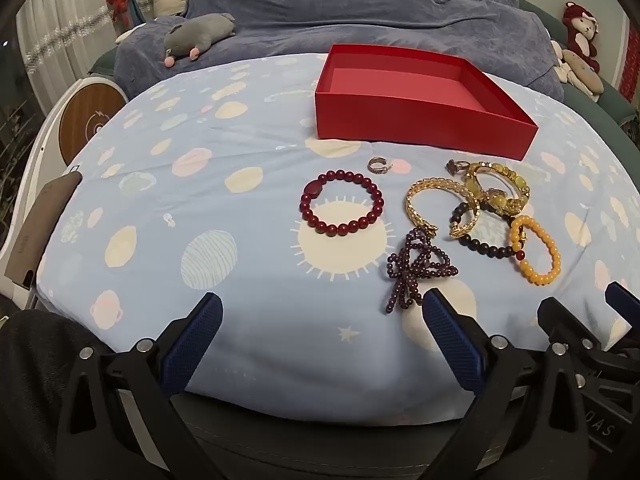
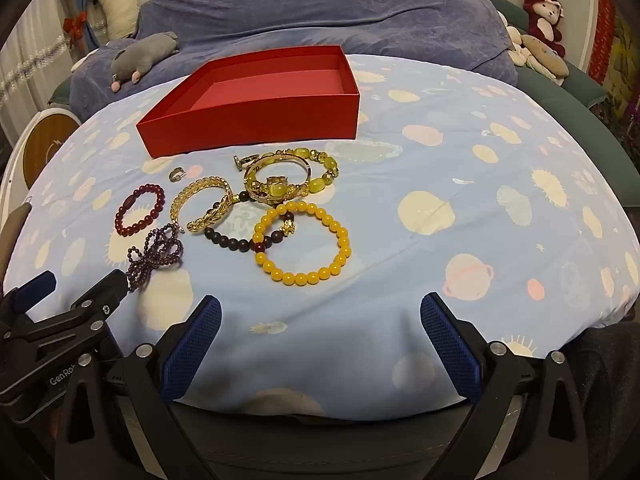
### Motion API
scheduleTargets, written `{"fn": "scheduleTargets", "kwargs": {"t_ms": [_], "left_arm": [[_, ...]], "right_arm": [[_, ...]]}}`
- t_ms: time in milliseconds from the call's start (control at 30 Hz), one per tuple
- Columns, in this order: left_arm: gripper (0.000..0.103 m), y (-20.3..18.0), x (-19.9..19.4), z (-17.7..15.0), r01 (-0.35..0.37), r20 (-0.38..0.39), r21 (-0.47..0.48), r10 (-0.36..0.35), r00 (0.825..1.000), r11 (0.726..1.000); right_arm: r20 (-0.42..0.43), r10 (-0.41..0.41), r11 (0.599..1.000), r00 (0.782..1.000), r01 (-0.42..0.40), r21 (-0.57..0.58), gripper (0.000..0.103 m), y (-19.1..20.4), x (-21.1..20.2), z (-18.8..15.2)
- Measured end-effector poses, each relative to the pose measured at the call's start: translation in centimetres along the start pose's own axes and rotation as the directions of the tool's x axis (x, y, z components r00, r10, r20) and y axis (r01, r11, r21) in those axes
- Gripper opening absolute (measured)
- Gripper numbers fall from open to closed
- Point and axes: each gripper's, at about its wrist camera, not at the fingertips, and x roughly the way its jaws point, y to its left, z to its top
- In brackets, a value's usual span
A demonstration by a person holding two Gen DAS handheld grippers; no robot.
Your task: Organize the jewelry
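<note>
Both grippers idle at the bottom of their frames, nothing held. Left gripper [image 1: 322,308]: jaws wide apart, over bare sheet. Right gripper [image 2: 320,308]: same, jaws wide, nothing between the pads.

Red box [image 1: 416,118] sits upper centre-right of the left view, upper centre-left of the right view; lid off, interior bare.

Jewelry lies on the patterned sheet [image 1: 200,200], all outside the box, just below it in frame:
- dark red bead bracelet [image 1: 342,202], alone, centre of the left view
- small silver ring [image 1: 376,165] just above it, apart from it
- purple bead strand [image 1: 416,266], bunched, near the left gripper's right finger, not touching
- gold chain bracelet [image 1: 438,204], overlapping a dark bead bracelet [image 1: 480,242]
- yellow bead bracelet [image 2: 304,242], centre of the right view, overlapping the dark one
- gold and yellow-stone pile [image 2: 288,178] closest to the box; looks like a bangle plus a stone bracelet and a ring, but too tangled to separate.

Grey plush toy [image 1: 198,36] on the blue blanket [image 1: 360,4], upper left. Red plush monkey [image 2: 546,14] upper right.
</note>
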Motion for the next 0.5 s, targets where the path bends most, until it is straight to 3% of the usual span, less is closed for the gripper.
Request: {"fn": "scheduleTargets", "kwargs": {"t_ms": [500], "left_arm": [[0.095,0.0,0.01,0.0,-0.002,-0.001,0.001,0.002,1.0,1.0]], "right_arm": [[0.0,-0.005,1.0,1.0,0.005,-0.003,0.096,0.08,-0.06,-0.01]]}}
